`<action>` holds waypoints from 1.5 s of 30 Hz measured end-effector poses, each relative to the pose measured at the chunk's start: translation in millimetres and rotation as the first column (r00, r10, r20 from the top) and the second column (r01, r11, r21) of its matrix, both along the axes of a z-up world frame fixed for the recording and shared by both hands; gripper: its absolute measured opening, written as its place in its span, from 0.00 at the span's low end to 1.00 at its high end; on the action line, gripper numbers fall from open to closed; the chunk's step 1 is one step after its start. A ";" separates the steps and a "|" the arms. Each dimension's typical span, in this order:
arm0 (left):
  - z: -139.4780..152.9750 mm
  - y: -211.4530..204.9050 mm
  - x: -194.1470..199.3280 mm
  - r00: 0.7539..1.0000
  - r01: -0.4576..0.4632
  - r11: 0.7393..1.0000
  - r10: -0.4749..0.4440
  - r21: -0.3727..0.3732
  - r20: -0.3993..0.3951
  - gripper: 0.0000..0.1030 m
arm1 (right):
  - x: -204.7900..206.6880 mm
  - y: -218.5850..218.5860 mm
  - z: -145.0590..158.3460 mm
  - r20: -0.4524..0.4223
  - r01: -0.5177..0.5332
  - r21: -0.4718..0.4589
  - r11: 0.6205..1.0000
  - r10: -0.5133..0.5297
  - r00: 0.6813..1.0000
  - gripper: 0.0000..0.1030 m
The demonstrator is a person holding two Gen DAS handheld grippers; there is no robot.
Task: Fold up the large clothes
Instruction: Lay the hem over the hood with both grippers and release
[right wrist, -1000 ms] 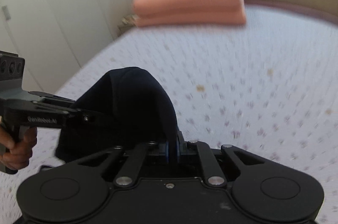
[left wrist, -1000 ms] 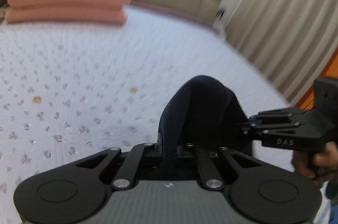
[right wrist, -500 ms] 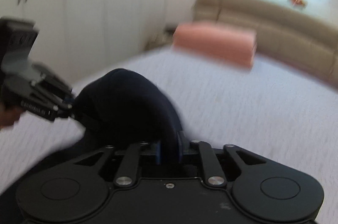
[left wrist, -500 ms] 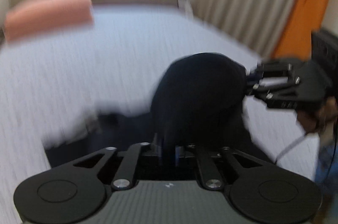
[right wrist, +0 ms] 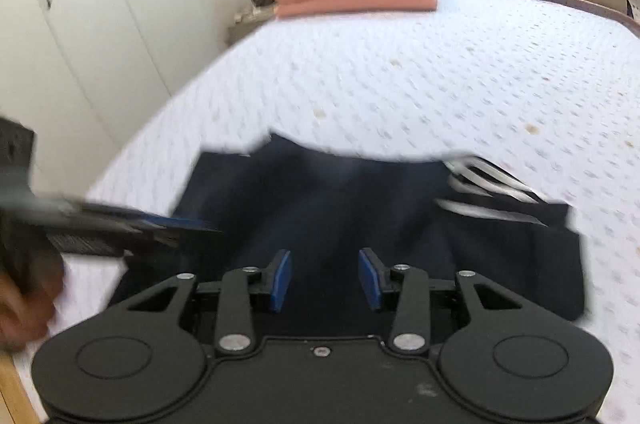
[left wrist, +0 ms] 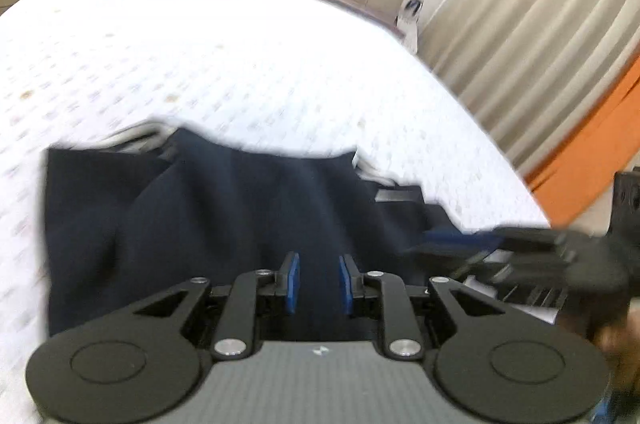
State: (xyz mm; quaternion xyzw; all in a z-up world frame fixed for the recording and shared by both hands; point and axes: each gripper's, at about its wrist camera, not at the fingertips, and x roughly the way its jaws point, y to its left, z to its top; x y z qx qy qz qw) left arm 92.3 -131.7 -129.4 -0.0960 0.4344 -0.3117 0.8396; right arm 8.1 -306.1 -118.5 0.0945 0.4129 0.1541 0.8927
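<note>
While both the left gripper [left wrist: 316, 278] and right gripper [right wrist: 325, 280] hover with jaws wide and empty, the dark navy folded garment [left wrist: 224, 220] lies just beyond them on the white dotted bed cover [left wrist: 240, 64], its long axis running left to right.

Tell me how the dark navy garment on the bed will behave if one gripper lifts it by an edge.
The navy garment probably flops and sags: it lies creased on the bed. Its folded layers would likely slide apart. It looks light.
</note>
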 end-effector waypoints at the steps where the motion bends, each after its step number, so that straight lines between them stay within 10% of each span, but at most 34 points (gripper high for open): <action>1: -6.8 -11.3 7.6 1.000 0.000 1.000 0.000 0.031 -0.006 0.19 | 10.2 11.1 -8.6 -0.022 -0.009 0.003 1.000 0.009 1.000 0.43; 5: -44.2 -13.1 22.3 0.998 -0.034 0.986 0.043 0.164 -0.053 0.19 | 27.0 14.4 -60.9 -0.161 0.000 -0.120 0.993 -0.019 0.987 0.32; 7: -54.7 17.9 9.5 0.991 -0.101 0.978 0.114 0.180 -0.063 0.03 | 14.2 -8.8 -79.1 -0.195 0.023 -0.168 0.986 -0.056 0.979 0.12; 11: -64.2 76.3 -3.0 0.953 -0.246 0.969 0.240 -0.013 -0.185 0.03 | -9.0 -53.3 -86.2 -0.203 0.035 -0.105 0.994 -0.056 0.978 0.02; 22: -29.0 50.4 -43.1 0.972 -0.208 0.960 0.181 -0.189 -0.153 0.12 | -3.9 -5.5 -17.5 -0.019 -0.056 -0.006 0.998 0.056 0.998 0.25; 29: -85.1 35.8 -73.7 0.967 -0.091 0.996 0.092 0.018 -0.237 0.05 | -42.8 24.7 -82.0 -0.178 -0.032 -0.099 0.995 0.013 0.984 0.25; 32: -89.8 64.5 -92.2 0.953 -0.124 0.991 0.104 -0.055 -0.285 0.03 | -69.9 19.1 -90.7 -0.177 0.032 -0.104 0.994 -0.050 0.983 0.25; 40: -43.6 106.1 -152.0 0.973 -0.045 0.999 0.045 0.007 -0.227 0.12 | -125.8 -8.7 -46.1 -0.180 0.176 -0.202 0.963 -0.214 0.960 0.25; 45: -53.0 120.9 -182.8 0.973 -0.037 0.999 0.043 0.028 -0.229 0.12 | -157.0 -18.4 -70.2 -0.201 0.172 -0.241 0.955 -0.223 0.954 0.25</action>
